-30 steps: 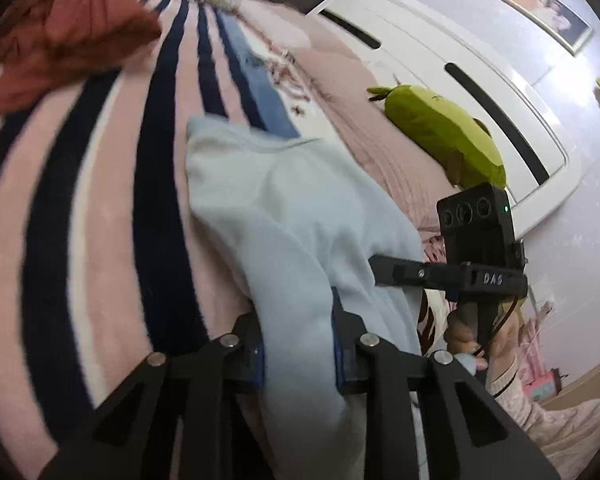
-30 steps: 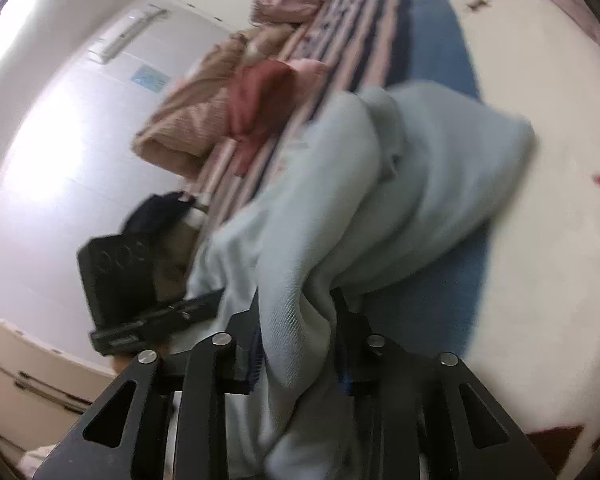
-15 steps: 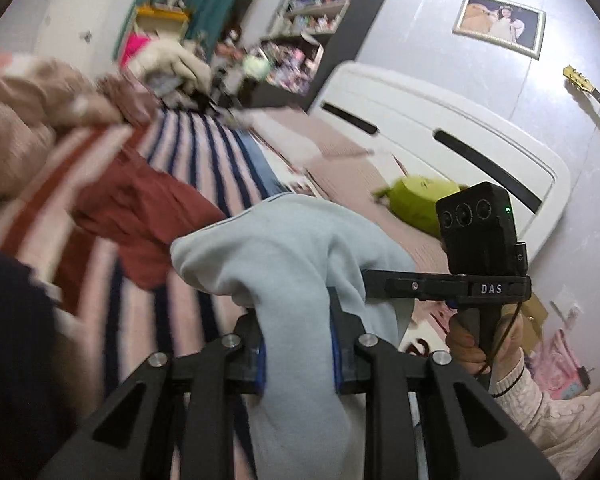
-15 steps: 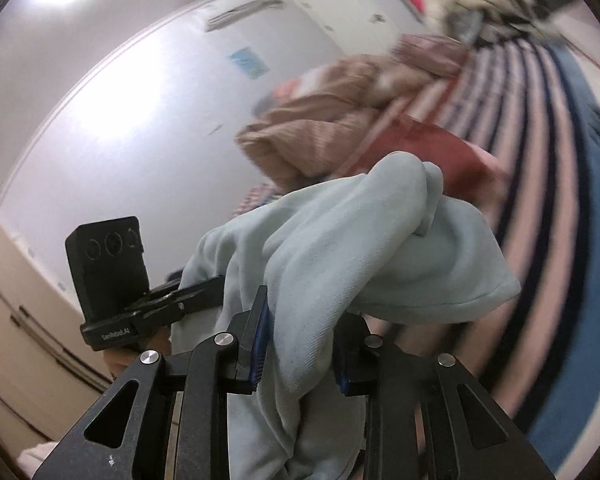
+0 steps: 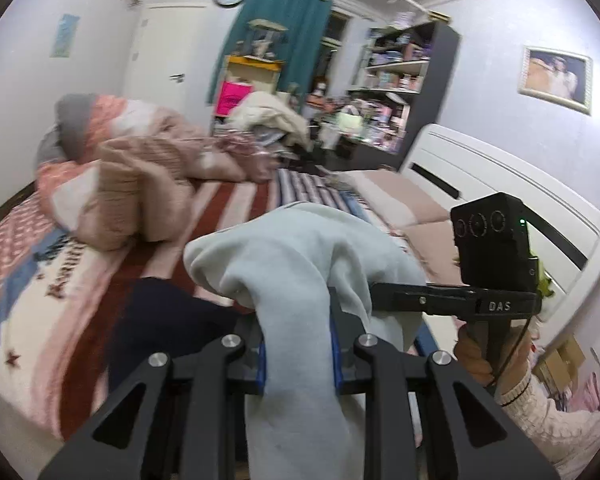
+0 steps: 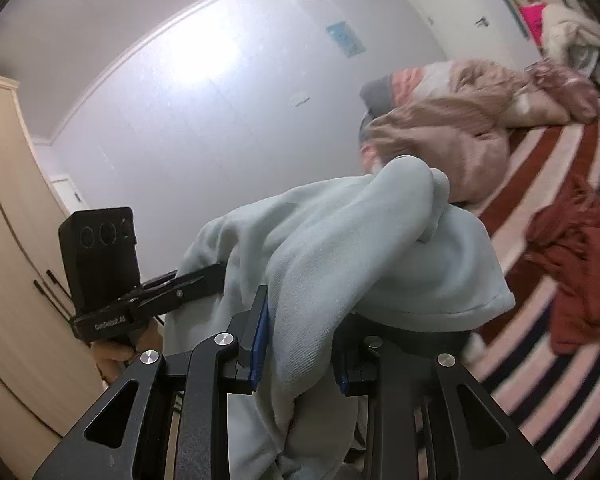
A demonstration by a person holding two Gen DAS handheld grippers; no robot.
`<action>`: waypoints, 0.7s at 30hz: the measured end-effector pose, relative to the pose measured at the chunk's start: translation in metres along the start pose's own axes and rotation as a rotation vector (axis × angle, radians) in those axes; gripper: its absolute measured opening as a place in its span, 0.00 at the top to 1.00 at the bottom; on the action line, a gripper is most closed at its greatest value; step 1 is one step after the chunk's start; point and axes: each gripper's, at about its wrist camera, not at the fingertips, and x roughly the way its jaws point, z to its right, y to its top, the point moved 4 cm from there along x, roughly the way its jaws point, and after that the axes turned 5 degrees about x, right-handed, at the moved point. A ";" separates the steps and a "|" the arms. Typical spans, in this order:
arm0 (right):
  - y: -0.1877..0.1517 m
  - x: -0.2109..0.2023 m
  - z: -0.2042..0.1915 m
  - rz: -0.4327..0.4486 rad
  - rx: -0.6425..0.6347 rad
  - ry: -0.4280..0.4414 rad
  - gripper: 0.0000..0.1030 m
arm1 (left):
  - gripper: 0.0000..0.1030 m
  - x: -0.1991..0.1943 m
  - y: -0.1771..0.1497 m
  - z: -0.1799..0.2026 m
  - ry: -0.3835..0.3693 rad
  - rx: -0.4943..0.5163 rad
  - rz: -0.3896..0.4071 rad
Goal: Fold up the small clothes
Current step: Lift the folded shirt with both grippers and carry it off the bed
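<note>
A pale blue garment [image 5: 300,264] hangs lifted in the air between both grippers. My left gripper [image 5: 298,344] is shut on one bunched edge of it. My right gripper [image 6: 300,344] is shut on another edge of the same pale blue garment [image 6: 360,248], which drapes over its fingers. The right gripper also shows in the left wrist view [image 5: 432,300] at the right, and the left gripper shows in the right wrist view [image 6: 188,284] at the left. The cloth's lower part hangs out of sight below both cameras.
A striped bedspread [image 5: 236,208] covers the bed below. A pink quilt heap [image 5: 140,176] lies at the far end, a dark navy garment [image 5: 168,320] close below the left gripper, a red garment [image 6: 576,272] on the stripes. A white headboard [image 5: 500,188] stands at right.
Both grippers have risen and tilted up, lifting the pale blue garment off the bed. The views now show the room instead of the bedspread.
</note>
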 end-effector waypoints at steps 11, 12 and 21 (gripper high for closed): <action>0.004 0.118 0.051 -0.145 0.038 -0.206 0.79 | 0.78 0.065 -0.062 -0.135 0.062 -0.238 -0.135; 0.001 0.121 0.059 -0.152 0.043 -0.221 0.79 | 0.78 0.068 -0.066 -0.137 0.054 -0.254 -0.139; -0.005 0.111 0.082 -0.153 0.096 -0.269 0.79 | 0.77 0.082 -0.065 -0.124 -0.014 -0.264 -0.147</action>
